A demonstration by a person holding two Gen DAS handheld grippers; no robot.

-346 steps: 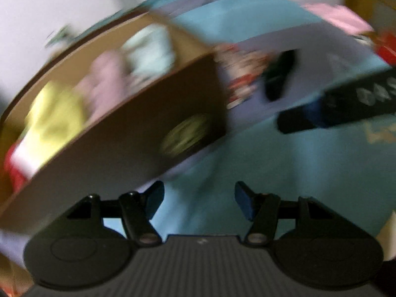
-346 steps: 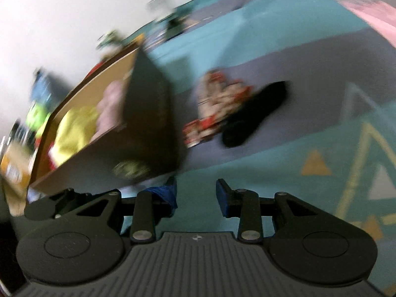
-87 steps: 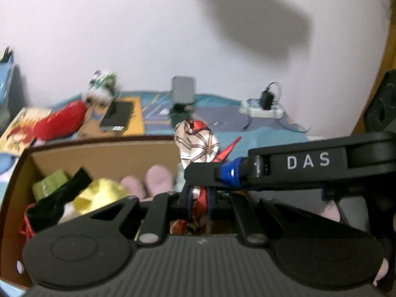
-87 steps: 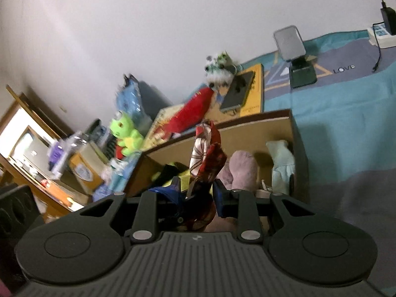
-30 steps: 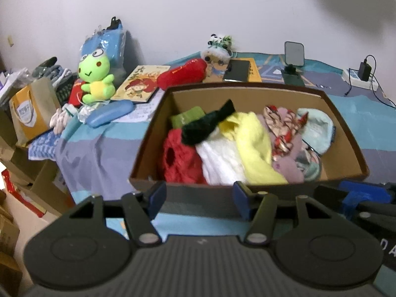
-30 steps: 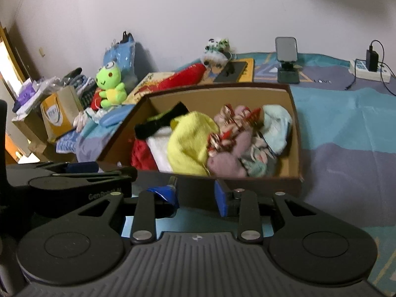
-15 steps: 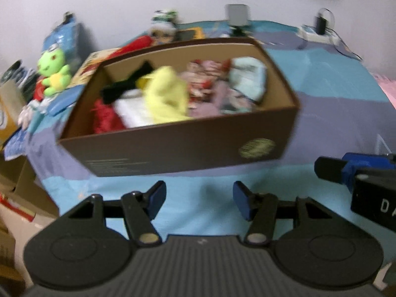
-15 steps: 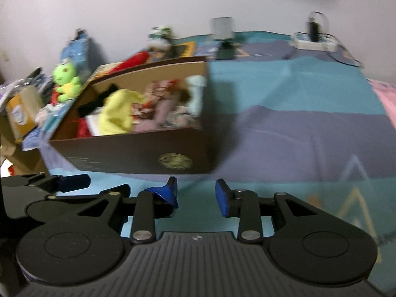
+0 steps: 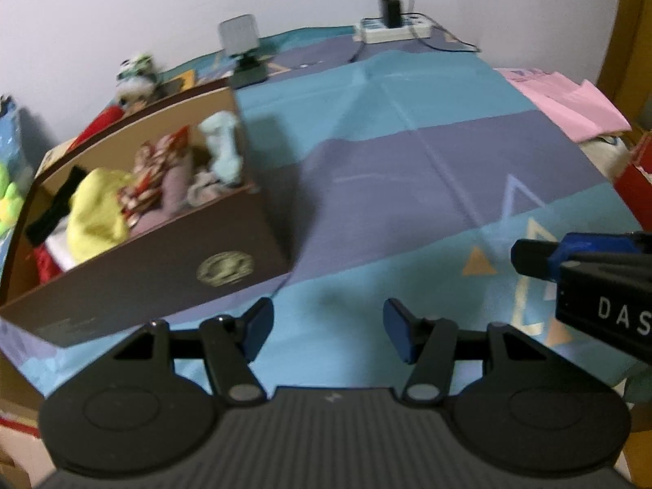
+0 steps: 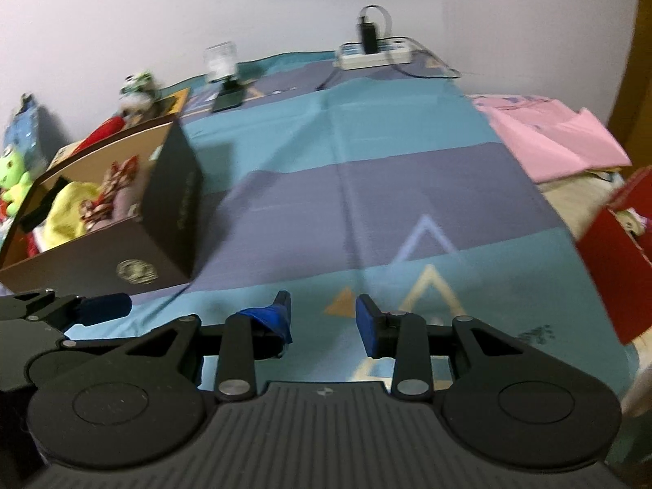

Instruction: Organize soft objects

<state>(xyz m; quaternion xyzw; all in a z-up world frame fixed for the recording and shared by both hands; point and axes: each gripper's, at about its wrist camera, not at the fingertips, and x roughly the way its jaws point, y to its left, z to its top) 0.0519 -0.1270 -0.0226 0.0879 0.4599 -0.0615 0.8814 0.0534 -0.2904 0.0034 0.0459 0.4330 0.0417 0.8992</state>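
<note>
While both grippers hang over the bedsheet (image 9: 407,171), the cardboard box (image 9: 163,269) of soft things sits far left. Left gripper (image 9: 328,328) gapes empty; right gripper (image 10: 324,318), jaws just widening, holds nothing.

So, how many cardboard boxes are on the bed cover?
1: the brown box, full of soft things, stands at the left on the bed cover. Others may be out of view.

This was a bedroom in a home. A bed (image 10: 366,187) with a blue and purple sheet filled the room, up against a plain white wall (image 10: 203,0). A green frog toy (image 10: 14,179) sat by the bed. A brown box (image 9: 163,261) on the bed held soft clothes. A power strip (image 10: 375,55) with a charger lay by the wall.
</note>
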